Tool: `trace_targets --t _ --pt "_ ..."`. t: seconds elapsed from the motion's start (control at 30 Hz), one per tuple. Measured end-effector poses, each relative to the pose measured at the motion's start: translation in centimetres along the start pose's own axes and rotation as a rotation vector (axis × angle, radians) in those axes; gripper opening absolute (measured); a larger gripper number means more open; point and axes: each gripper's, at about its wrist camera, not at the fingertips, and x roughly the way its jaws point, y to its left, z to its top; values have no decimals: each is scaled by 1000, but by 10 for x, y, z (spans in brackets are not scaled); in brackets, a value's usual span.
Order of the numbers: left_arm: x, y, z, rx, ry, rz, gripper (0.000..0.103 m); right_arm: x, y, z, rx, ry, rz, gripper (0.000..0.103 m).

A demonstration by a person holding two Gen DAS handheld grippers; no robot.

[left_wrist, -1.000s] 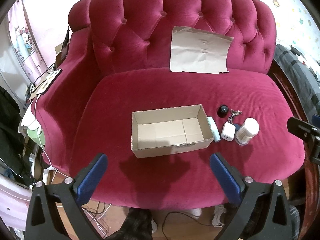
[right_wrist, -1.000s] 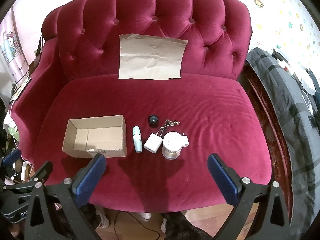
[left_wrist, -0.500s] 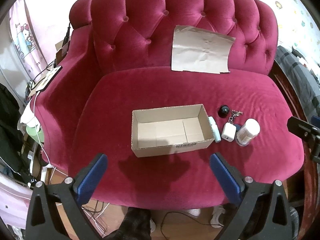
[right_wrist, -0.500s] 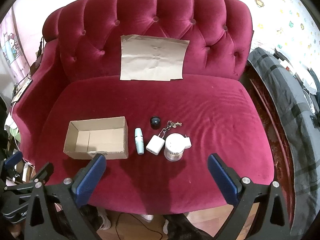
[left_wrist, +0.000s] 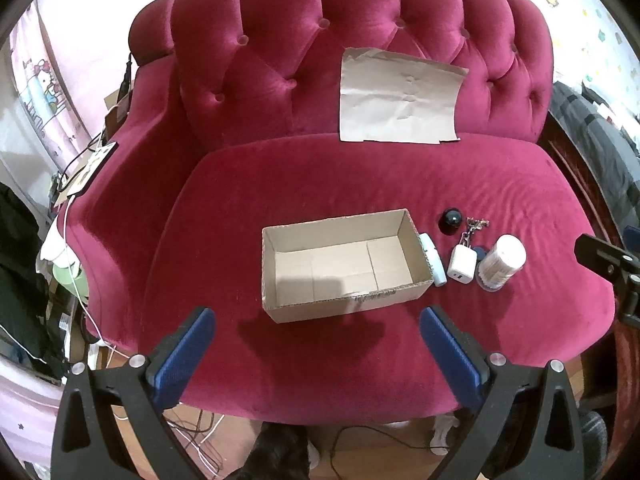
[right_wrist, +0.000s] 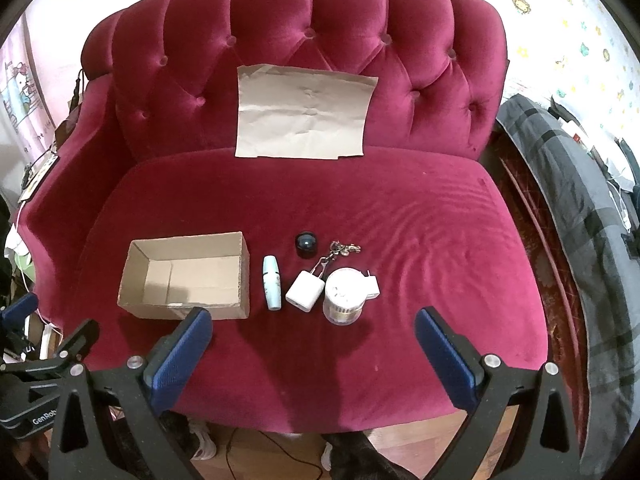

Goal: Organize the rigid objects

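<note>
Both grippers spread wide, holding nothing, hovering off the sofa's front edge: left gripper (left_wrist: 316, 344) in front of the cardboard box (left_wrist: 340, 264), right gripper (right_wrist: 314, 340) in front of the loose items. Box is empty, sitting on the sofa seat (right_wrist: 400, 220) toward its front-left.

Items in a cluster just right of the box: light blue tube (right_wrist: 271, 282) lying near the box wall, black round cap (right_wrist: 306, 243) behind, white charger (right_wrist: 305, 291) with a keychain (right_wrist: 340, 249) trailing behind it, white cylindrical jar (right_wrist: 343, 295) upright with a small white plug (right_wrist: 371, 285) touching it.

Risks, as I judge:
- soft velvet gives, so the jar likely tips if nudged
- items packed close, so a wide gripper may knock neighbours
- chain could snag or drag the charger
- the light box may slide
</note>
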Motion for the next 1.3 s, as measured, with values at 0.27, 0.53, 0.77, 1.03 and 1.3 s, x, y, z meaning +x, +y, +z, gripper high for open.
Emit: trace_targets --t 0.27,0.53,0.77,1.03,1.3 --pt "18 8 8 -5 13 -7 103 15 -4 2 2 -3 -6 103" --pt "51 27 12 -23 37 5 103 41 -8 6 -6 4 -20 103" --pt "84 47 13 -39 55 5 103 67 -13 7 -4 16 -31 103" --pt "131 70 14 -65 73 -4 103 101 -15 4 -3 33 -39 103" --pt "185 86 11 -89 125 15 103 137 -19 -3 -5 37 -59 103"
